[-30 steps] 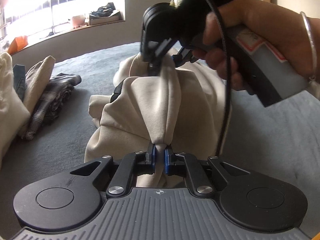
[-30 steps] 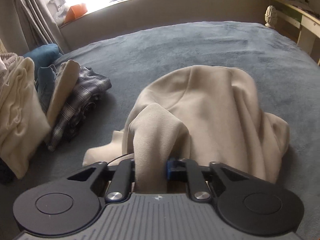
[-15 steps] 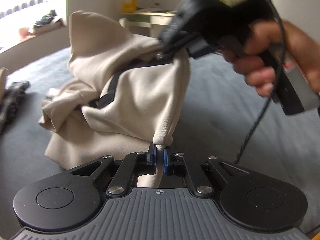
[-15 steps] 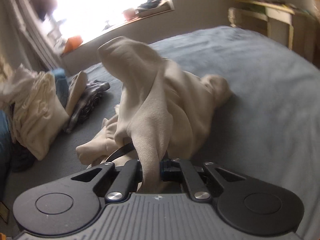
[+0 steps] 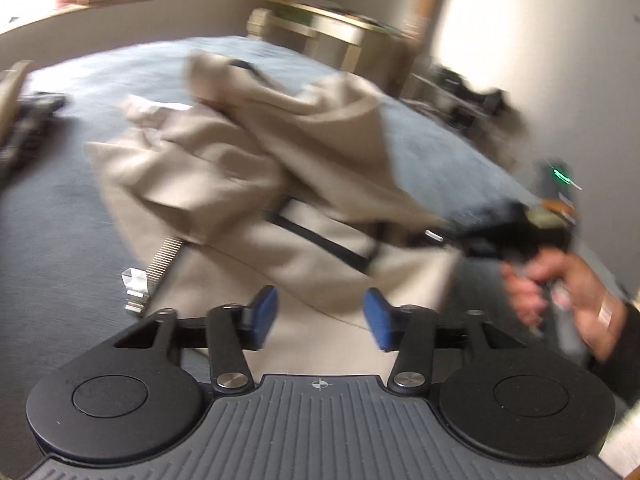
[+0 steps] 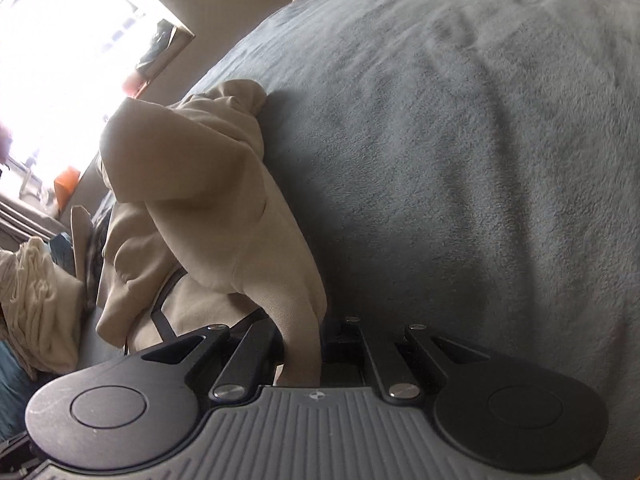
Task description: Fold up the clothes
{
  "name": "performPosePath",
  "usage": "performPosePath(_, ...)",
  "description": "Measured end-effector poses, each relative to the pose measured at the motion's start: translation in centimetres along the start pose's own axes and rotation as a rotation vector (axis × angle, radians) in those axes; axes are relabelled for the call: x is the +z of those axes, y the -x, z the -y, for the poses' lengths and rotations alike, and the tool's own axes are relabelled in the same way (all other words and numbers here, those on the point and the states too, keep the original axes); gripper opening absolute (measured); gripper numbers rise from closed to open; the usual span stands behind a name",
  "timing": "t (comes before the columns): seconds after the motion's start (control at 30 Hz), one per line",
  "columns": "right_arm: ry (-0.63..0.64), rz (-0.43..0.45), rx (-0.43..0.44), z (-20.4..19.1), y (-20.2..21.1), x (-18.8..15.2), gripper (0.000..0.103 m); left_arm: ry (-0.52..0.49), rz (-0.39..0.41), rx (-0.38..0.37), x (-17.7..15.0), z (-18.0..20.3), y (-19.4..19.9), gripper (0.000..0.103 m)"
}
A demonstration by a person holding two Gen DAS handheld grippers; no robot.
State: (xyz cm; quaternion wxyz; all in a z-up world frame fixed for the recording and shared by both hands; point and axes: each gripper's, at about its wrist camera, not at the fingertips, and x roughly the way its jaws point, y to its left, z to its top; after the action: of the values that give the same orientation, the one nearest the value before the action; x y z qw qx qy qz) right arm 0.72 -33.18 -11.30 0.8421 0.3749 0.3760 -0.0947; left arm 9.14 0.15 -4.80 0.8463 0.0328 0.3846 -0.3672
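A beige hooded sweatshirt (image 5: 224,168) with a black strip lies crumpled on the grey-blue bed (image 5: 60,216). My left gripper (image 5: 320,316) is open and empty, its blue pads (image 5: 264,308) just above the near edge of the garment. My right gripper (image 6: 302,344) is shut on a fold of the sweatshirt (image 6: 200,184) and holds it up and to the right. In the left wrist view the right gripper (image 5: 496,236) shows blurred at the right, with cloth trailing from it.
A pile of other clothes (image 6: 36,304) sits at the left of the bed, with a plaid garment (image 5: 28,120) beside it. A desk (image 5: 344,36) stands beyond the bed. A bright window (image 6: 60,40) lies at the far left.
My left gripper has opened and let go of the sweatshirt. My right gripper has swung to the right and low with the cloth, spreading the garment over the bed.
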Motion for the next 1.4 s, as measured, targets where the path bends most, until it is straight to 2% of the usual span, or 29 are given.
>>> performPosePath(0.07,-0.023,0.016,0.017,0.8,0.1,0.0,0.003,0.033,0.016,0.069,0.2,-0.8,-0.3,0.064)
performPosePath(0.17,-0.057,0.059,0.023,2.1,1.0,0.0,0.003,0.138,0.002,0.17,0.9,-2.9,-1.1,0.065)
performPosePath(0.27,-0.075,0.113,0.001,3.4,2.4,0.6,0.003,0.206,0.009,0.185,1.5,-4.5,-1.5,0.065)
performPosePath(0.4,-0.102,0.142,-0.046,5.9,3.1,1.9,0.003,0.215,0.01,0.201,1.9,-5.1,-2.2,0.065)
performPosePath(0.53,-0.117,0.154,-0.095,7.0,1.9,3.4,0.003,0.218,0.003,0.222,2.3,-5.9,-3.5,0.065)
performPosePath(0.73,-0.213,0.084,-0.03,7.9,1.2,4.3,0.008,0.257,0.039,0.282,4.7,-8.7,-6.0,0.065)
performPosePath(0.83,-0.138,0.078,-0.04,7.0,2.7,4.0,0.035,0.271,0.032,0.307,6.6,-10.8,-8.0,0.067)
performPosePath(0.87,-0.098,0.081,-0.053,6.5,3.3,3.9,0.038,0.274,0.029,0.319,7.2,-11.6,-8.7,0.067)
performPosePath(1.0,0.077,0.09,-0.108,4.0,4.8,3.1,0.043,0.253,0.053,0.362,9.6,-13.2,-10.1,0.067)
performPosePath(1.07,0.136,0.099,-0.128,2.9,5.0,2.8,0.043,0.235,0.07,0.328,10.9,-13.2,-10.2,0.067)
performPosePath(1.13,0.181,0.108,-0.143,2.1,5.1,2.6,0.043,0.24,0.09,0.258,12.2,-12.9,-10.2,0.068)
performPosePath(1.2,0.211,0.11,-0.171,1.6,4.8,2.7,0.043,0.245,0.098,0.176,13.4,-12.4,-10.5,0.073)
performPosePath(1.23,0.228,0.114,-0.188,1.4,4.6,2.7,0.043,0.243,0.098,0.145,13.9,-12.0,-10.9,0.08)
performPosePath(1.3,0.286,0.137,-0.235,0.7,4.6,2.3,0.044,0.215,0.091,0.138,15.0,-11.0,-12.1,0.087)
performPosePath(1.4,0.416,0.208,-0.334,-0.6,5.0,0.9,0.055,0.186,0.039,0.176,16.0,-10.0,-14.8,0.089)
